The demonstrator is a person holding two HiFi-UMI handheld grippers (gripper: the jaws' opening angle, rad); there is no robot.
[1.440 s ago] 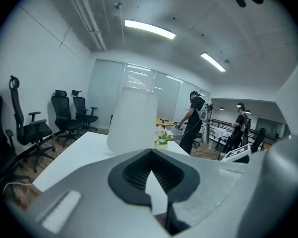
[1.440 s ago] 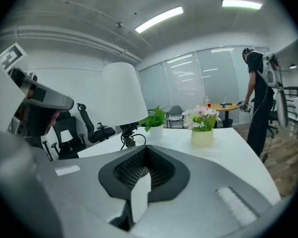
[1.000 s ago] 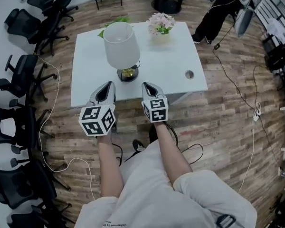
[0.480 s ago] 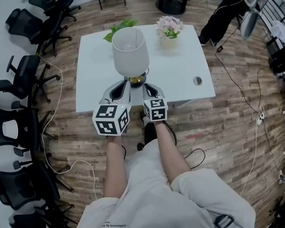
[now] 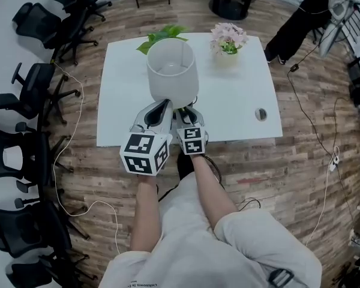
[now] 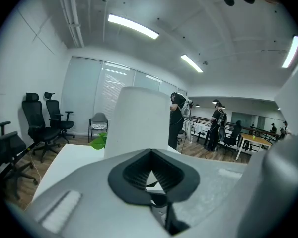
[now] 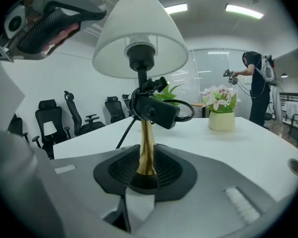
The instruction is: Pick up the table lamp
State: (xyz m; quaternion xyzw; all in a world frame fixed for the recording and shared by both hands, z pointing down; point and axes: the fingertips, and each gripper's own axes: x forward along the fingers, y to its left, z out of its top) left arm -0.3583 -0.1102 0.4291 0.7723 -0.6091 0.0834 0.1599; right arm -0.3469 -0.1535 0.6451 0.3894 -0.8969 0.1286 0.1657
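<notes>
The table lamp [image 5: 173,71] stands on the white table [image 5: 126,101]; its white shade hides the base in the head view. In the right gripper view its gold stem [image 7: 145,143] runs down between the black pads, under the shade [image 7: 139,33] and a black switch box with cord [image 7: 156,108]. My right gripper [image 5: 183,111] [image 7: 145,168] is shut on that stem. My left gripper [image 5: 162,108] [image 6: 151,176] sits just left of it, under the shade's edge, jaws shut with only a small gap. The shade [image 6: 139,123] fills the left gripper view ahead.
A pot of pink flowers [image 5: 228,41] [image 7: 222,115] and a green plant [image 5: 162,36] stand at the table's far side. A round cable hole [image 5: 261,114] is at the right. Black office chairs [image 5: 30,95] line the left; a person [image 5: 306,11] stands far right.
Both grippers have moved forward from the table's near edge to under the lamp shade. The right gripper's jaws now hold the stem.
</notes>
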